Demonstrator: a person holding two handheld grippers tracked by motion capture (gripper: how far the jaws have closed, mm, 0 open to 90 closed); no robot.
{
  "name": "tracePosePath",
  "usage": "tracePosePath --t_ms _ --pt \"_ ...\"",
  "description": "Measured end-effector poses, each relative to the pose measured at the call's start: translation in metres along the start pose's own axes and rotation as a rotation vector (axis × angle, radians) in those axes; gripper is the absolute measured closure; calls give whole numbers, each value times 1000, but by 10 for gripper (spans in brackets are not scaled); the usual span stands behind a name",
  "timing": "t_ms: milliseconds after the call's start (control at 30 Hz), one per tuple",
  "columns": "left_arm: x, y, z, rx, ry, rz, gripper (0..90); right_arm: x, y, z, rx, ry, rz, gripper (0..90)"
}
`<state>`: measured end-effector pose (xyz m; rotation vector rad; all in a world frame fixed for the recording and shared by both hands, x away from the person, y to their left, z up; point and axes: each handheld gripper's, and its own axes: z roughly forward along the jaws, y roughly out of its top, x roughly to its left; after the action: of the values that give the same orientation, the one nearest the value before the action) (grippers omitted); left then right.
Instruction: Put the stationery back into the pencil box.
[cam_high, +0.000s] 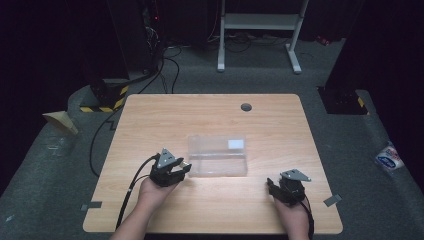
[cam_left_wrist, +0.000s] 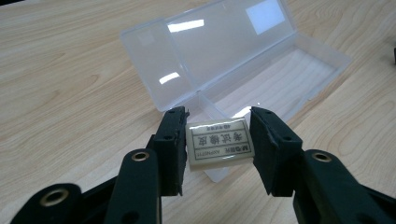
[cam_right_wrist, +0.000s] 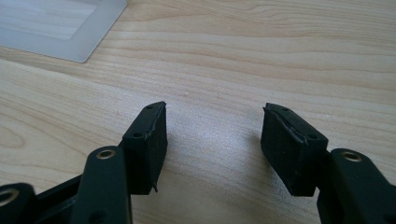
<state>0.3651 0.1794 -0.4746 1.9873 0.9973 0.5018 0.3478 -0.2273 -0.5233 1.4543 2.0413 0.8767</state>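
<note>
White eraser (cam_left_wrist: 219, 144) sits clamped between the left tool's (cam_left_wrist: 218, 145) jaws; clear case (cam_left_wrist: 261, 70) just beyond.

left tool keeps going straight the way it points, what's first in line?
Probably the open clear plastic case: its near corner sits just ahead of the left tool, which is shut on a wrapped eraser. Depth is unclear, so it may pass just above the rim.
</note>
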Motion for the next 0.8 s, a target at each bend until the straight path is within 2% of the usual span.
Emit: tracePosePath --t_ms 67,333,400,433,600,667,800 --pt "0 4 2 9 2 24 569 0 0 0 0 0 0 406" --pt "8 16 7 6 -12 39 569 0 0 0 1 0 2 406" --pt "10 17 10 9 -23 32 568 0 0 0 1 1 1 406" --pt "10 17 12 14 -23 45 568 0 0 0 1 2 1 406" --pt "12 17 18 20 -50 51 568 0 0 0 0 2 3 406" --pt "11 16 20 33 -50 72 568 0 0 0 0 2 3 406" --pt "11 16 22 31 -56 67 568 0 0 0 0 1 2 406"
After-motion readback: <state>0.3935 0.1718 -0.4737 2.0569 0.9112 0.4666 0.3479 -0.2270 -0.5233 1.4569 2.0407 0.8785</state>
